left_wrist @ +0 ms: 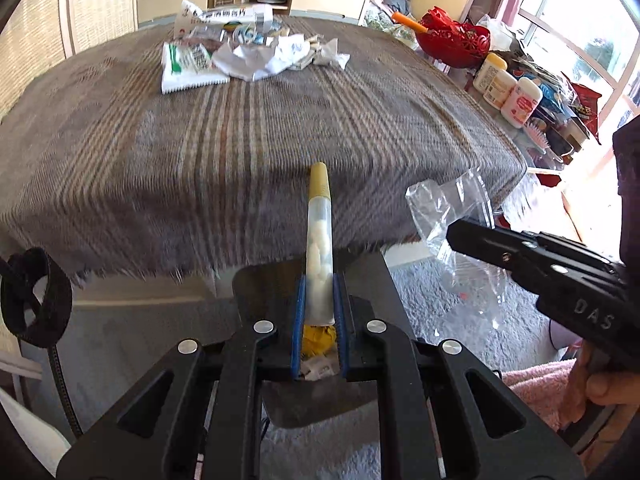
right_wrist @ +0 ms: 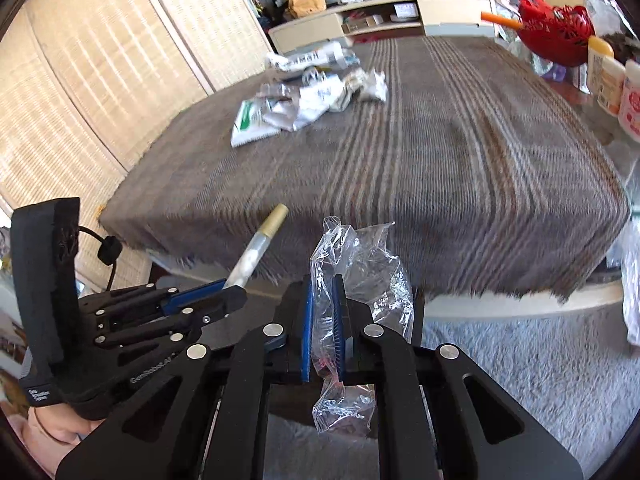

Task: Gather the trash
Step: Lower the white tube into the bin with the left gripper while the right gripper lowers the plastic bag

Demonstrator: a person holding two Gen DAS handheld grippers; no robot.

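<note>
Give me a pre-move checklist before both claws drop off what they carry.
1. Left claw grip on the clear tube with the yellow cap: ok, pads clamp its lower part, cap end pointing ahead.
2. Right claw grip on the crumpled clear plastic bag: ok, film pinched between the pads.
3. Bag hanging free: ok, loose ends stick out above and below, touching nothing.
4. The two claws apart: ok, side by side with a gap.
5. Trash bin or bag to drop into: cannot tell, none in either view.
6. Trash left: not ok, a pile of wrappers and paper lies on the striped blanket.
</note>
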